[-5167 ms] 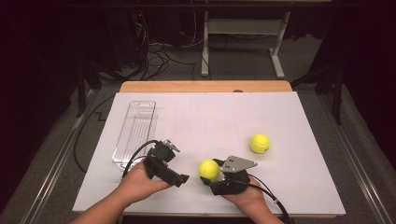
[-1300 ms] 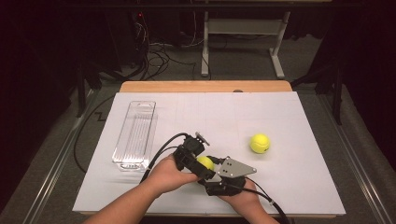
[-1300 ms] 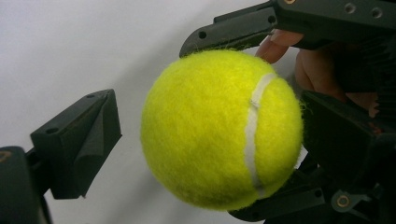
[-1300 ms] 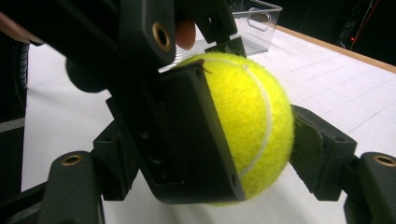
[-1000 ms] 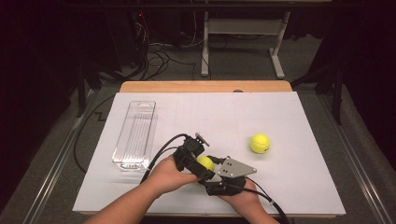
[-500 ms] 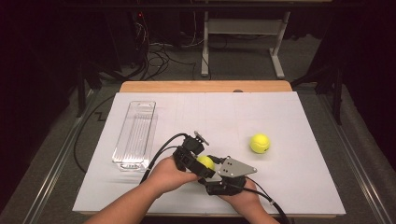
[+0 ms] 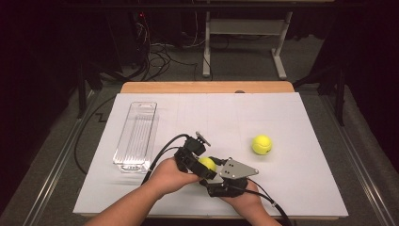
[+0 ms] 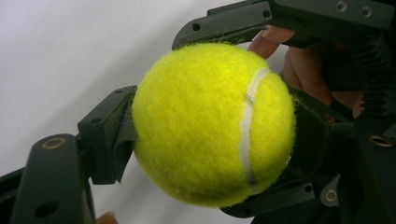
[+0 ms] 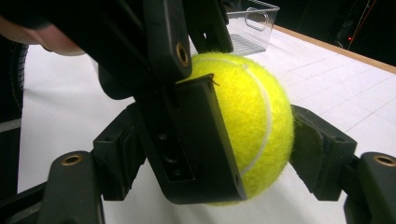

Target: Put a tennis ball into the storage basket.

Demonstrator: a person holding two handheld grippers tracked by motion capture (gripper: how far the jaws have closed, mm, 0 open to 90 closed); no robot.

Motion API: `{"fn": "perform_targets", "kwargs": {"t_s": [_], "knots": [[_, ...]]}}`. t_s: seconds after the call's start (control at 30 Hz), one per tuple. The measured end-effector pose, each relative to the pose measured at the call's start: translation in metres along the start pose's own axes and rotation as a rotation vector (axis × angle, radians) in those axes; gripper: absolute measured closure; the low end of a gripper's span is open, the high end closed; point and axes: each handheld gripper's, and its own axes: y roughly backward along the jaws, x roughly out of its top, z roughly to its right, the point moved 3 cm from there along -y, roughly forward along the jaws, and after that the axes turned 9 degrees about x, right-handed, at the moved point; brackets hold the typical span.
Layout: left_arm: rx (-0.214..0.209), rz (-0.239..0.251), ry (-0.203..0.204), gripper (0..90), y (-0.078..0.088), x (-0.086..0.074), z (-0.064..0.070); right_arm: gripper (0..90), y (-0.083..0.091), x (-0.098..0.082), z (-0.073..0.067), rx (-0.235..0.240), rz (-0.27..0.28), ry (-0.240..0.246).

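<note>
Nearest the person, both claws meet on one fuzzy yellow-green tennis ball (image 7: 206,164) with a white seam. The right gripper (image 7: 217,177) is clenched on it, its pads pressing the ball's two sides in the right gripper view. The left gripper (image 7: 198,162) has just been closing with the ball between its jaws; in the left gripper view its pads (image 8: 120,135) now squeeze the felt as well. So the handover looks half done: the ball is gripped by both, and the right claw has yet to let go. Beyond and to the right of the claws, well apart, a second yellow tennis ball (image 7: 261,144) lies on the white table sheet (image 7: 291,117). Beyond and to the left stands a clear, long plastic bin (image 7: 136,135), probably where the balls should go, with nothing in it.
</note>
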Motion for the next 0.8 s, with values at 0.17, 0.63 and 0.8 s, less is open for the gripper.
{"fn": "perform_targets", "kwargs": {"t_s": [0.17, 0.63, 0.8], "knots": [[0.002, -0.004, 0.000, 26.1, 0.0002, 0.0000, 0.0001, 26.9, -0.0003, -0.0001, -0.0001, 0.002, -0.001, 0.003], [0.013, -0.009, -0.005, 26.4, 0.0004, 0.0002, 0.0013, 26.3, -0.0006, -0.0004, -0.0003, 0.006, -0.001, 0.003], [0.013, -0.009, -0.005, 26.5, 0.0009, 0.0001, 0.0013, 26.0, -0.0006, -0.0002, -0.0003, 0.009, 0.004, 0.001]]}}
